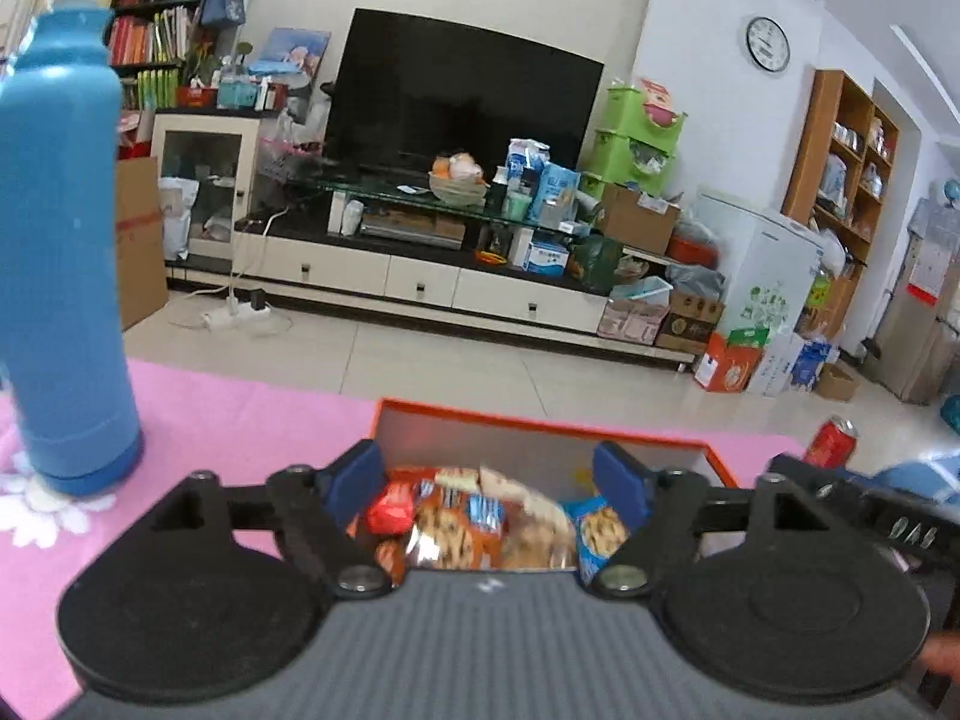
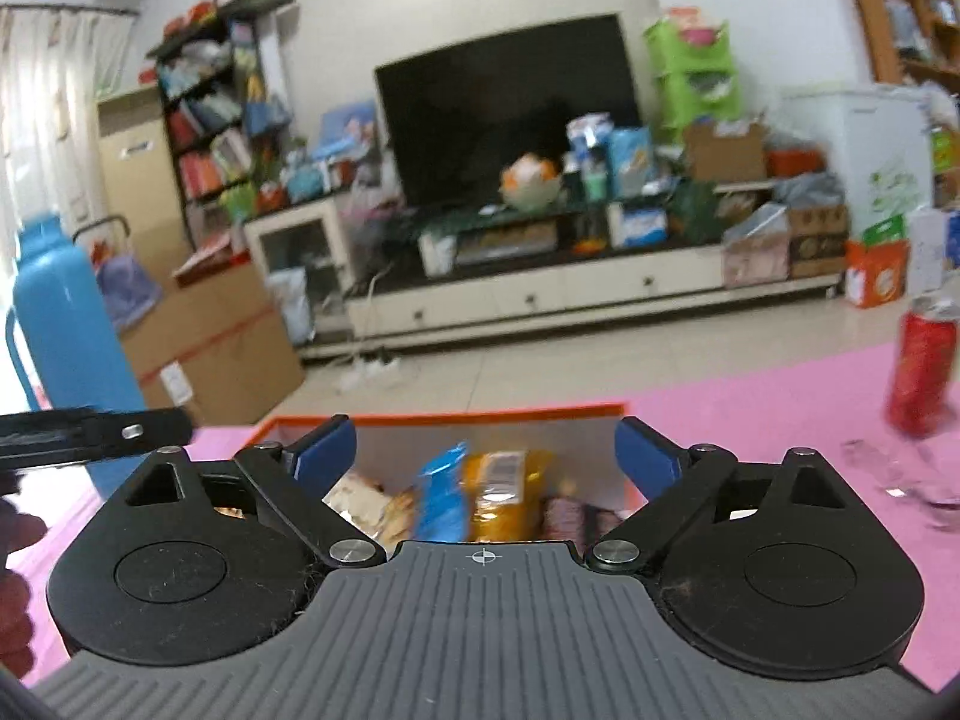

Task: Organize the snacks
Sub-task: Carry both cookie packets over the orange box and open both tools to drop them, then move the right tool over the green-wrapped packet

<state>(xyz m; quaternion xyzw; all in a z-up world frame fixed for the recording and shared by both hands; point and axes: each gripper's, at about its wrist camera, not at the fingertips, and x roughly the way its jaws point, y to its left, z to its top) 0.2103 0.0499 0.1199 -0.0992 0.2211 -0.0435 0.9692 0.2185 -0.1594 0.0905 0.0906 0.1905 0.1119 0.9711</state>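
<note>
An orange-rimmed box sits on the pink tablecloth and holds several snack packets. In the left wrist view I see a red packet, orange cookie packets and a blue packet inside it. My left gripper hangs over the box, open, its blue pads wide apart with nothing pressed between them. In the right wrist view a blue packet and a yellow packet stand in the box. My right gripper is open above them, touching nothing.
A tall blue thermos stands on the cloth at the left. A red drink can stands at the right, with a clear glass object beside it. A hand shows at the left edge. Beyond the table lie floor and a TV stand.
</note>
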